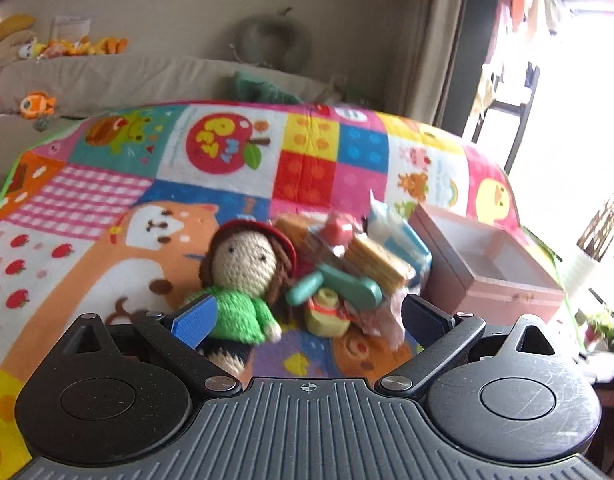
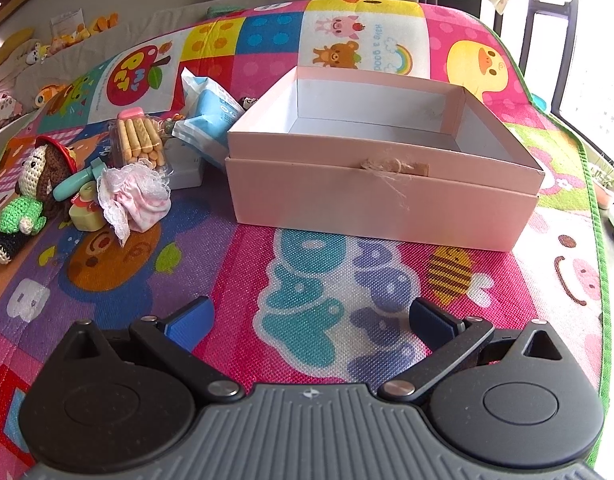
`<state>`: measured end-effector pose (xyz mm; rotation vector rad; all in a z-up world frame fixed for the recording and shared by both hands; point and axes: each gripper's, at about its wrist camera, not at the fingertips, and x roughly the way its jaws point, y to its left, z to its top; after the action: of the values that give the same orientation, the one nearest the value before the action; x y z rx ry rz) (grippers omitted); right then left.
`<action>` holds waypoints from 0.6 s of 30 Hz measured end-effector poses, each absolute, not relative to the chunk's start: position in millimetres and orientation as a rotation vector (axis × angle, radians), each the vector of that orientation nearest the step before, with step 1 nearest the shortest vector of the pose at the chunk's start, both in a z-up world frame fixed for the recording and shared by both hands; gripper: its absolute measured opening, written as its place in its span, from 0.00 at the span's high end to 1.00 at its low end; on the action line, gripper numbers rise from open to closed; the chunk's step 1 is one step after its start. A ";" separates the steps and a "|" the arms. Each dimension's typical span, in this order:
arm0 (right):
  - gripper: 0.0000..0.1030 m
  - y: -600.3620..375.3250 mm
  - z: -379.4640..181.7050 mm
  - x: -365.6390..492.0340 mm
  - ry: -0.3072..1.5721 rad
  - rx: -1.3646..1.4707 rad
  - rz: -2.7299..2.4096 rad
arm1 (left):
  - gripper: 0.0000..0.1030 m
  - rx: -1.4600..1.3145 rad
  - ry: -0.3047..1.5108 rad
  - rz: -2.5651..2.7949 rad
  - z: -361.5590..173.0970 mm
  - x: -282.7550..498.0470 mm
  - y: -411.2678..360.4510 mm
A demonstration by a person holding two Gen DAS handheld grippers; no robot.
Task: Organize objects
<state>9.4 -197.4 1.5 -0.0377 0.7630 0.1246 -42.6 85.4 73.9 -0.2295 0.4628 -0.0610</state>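
A crocheted doll (image 1: 243,276) with a red hat and green top lies on the colourful play mat (image 1: 107,200); it also shows in the right wrist view (image 2: 27,192). Beside it lie a teal toy (image 1: 339,286), a yellow toy block (image 1: 325,312), a biscuit pack (image 1: 371,258), a blue-white packet (image 2: 211,108) and a pink lace cloth (image 2: 135,196). An open pink box (image 2: 387,188) stands empty to their right. My left gripper (image 1: 307,318) is open just before the doll. My right gripper (image 2: 311,326) is open over the mat, short of the box.
A beige sofa (image 1: 107,76) with plush toys stands behind the mat. A bright window and racks are at the right. The mat's green edge (image 2: 595,208) runs right of the box, with small plant pots (image 2: 607,184) beyond.
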 end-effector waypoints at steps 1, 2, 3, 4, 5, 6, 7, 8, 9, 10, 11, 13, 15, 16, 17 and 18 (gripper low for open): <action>0.00 -197.4 1.5 9.3 0.763 -0.037 0.125 | 0.02 -0.221 0.422 -0.042 79.1 -39.4 90.3; 0.00 -197.5 1.5 9.5 0.764 -0.038 0.125 | 0.02 -0.199 0.391 -0.022 82.6 -34.4 93.8; 0.00 -197.5 1.4 9.5 0.764 -0.037 0.125 | 0.02 -0.171 0.374 -0.007 84.9 -26.8 97.1; 0.00 -197.4 1.2 9.4 0.764 -0.038 0.125 | 0.02 -0.147 0.385 -0.004 84.9 -16.6 100.0; 0.00 -197.4 1.2 9.5 0.765 -0.039 0.126 | 0.02 -0.127 0.414 -0.006 82.7 -5.7 102.8; 0.00 -197.6 1.5 9.6 0.768 -0.041 0.128 | 0.02 -0.108 0.459 -0.010 77.6 6.5 105.7; 0.00 -197.7 1.6 9.9 0.770 -0.042 0.131 | 0.02 -0.093 0.498 -0.012 71.5 16.4 107.9; 0.00 -197.7 1.8 10.0 0.773 -0.044 0.133 | 0.02 -0.082 0.528 -0.016 65.6 24.2 110.2; 0.00 -197.5 2.0 10.0 0.775 -0.046 0.135 | 0.02 -0.078 0.561 -0.024 57.3 31.6 112.9; 0.00 -197.2 2.0 10.3 0.776 -0.049 0.137 | 0.02 -0.084 0.591 -0.032 49.5 37.3 115.4; 0.00 -197.1 2.0 10.5 0.776 -0.050 0.138 | 0.02 -0.093 0.616 -0.038 42.8 42.4 117.3; 0.00 -197.0 2.2 10.7 0.775 -0.050 0.138 | 0.02 -0.106 0.658 -0.041 29.8 49.0 119.9; 0.00 -196.8 2.5 10.7 0.773 -0.051 0.140 | 0.02 -0.133 0.654 -0.054 24.7 50.0 122.3; 0.00 -196.5 2.6 10.8 0.773 -0.051 0.140 | 0.02 -0.146 0.651 -0.059 24.0 49.9 122.9; 0.00 -195.9 2.8 10.9 0.772 -0.053 0.139 | 0.03 -0.154 0.649 -0.065 23.4 49.3 123.0; 0.00 -194.8 3.0 11.1 0.771 -0.057 0.142 | 0.07 -0.160 0.647 -0.074 23.2 48.3 122.4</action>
<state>11.1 -194.8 3.0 -0.0572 0.7714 0.1422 48.3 122.4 23.2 -0.1601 0.6468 -0.0742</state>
